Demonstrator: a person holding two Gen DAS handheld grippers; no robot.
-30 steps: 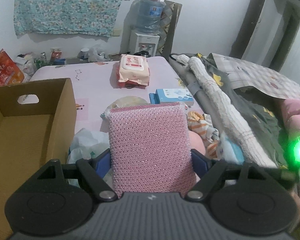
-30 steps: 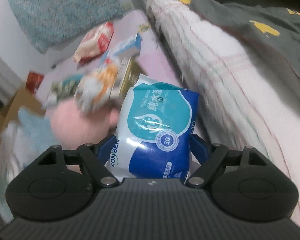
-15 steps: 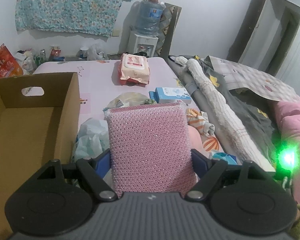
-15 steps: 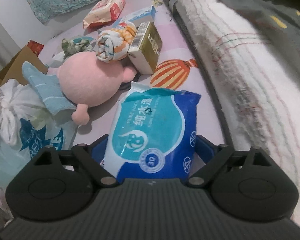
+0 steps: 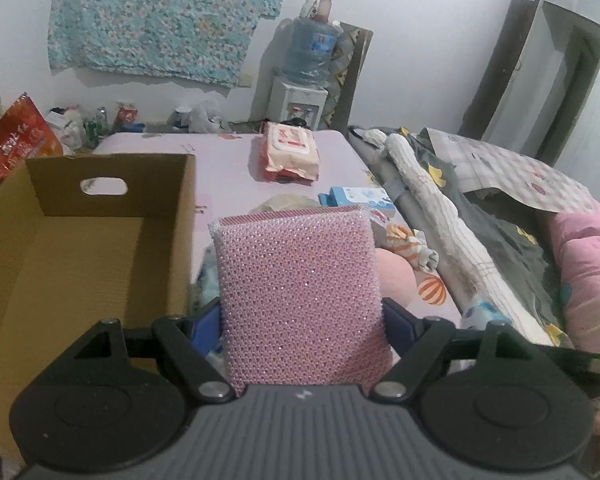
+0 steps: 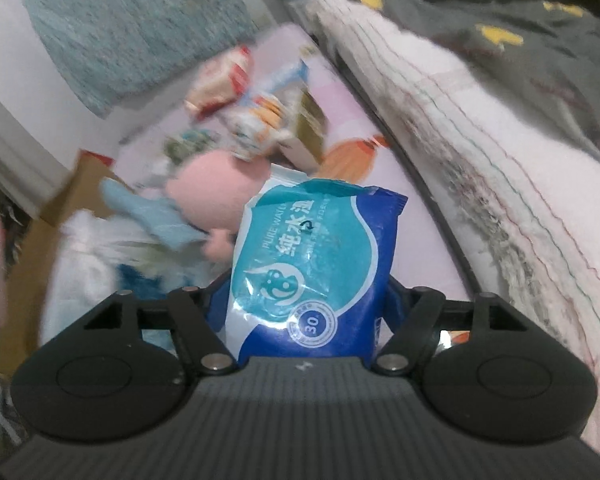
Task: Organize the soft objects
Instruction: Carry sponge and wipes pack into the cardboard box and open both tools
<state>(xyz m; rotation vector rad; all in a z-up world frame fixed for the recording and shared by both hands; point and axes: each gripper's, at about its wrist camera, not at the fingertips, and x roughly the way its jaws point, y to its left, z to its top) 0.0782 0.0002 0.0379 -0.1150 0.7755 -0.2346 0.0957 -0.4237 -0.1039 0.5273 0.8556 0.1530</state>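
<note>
My left gripper (image 5: 300, 318) is shut on a pink mesh sponge (image 5: 296, 264), which stands upright between its blue pads. An open cardboard box (image 5: 160, 184) sits just left of it on the pink bed. In the right wrist view, my right gripper (image 6: 308, 300) has a blue wet-wipes pack (image 6: 312, 248) between its fingers. Its jaws are closing and the pads press the pack's sides, holding it tilted above the sheet. A pink plush toy (image 6: 216, 192) lies behind the pack.
A red-and-white wipes pack (image 5: 290, 154) and a small blue box (image 5: 358, 198) lie further back on the bed. A rolled white blanket (image 5: 432, 216) and a grey quilt (image 5: 508, 240) run along the right. A white plastic bag (image 6: 96, 256) sits beside the box.
The left gripper carried the sponge leftward, so the box now fills more of its view. The right jaws narrowed on the wipes pack, and it rose from lying flat on the sheet.
</note>
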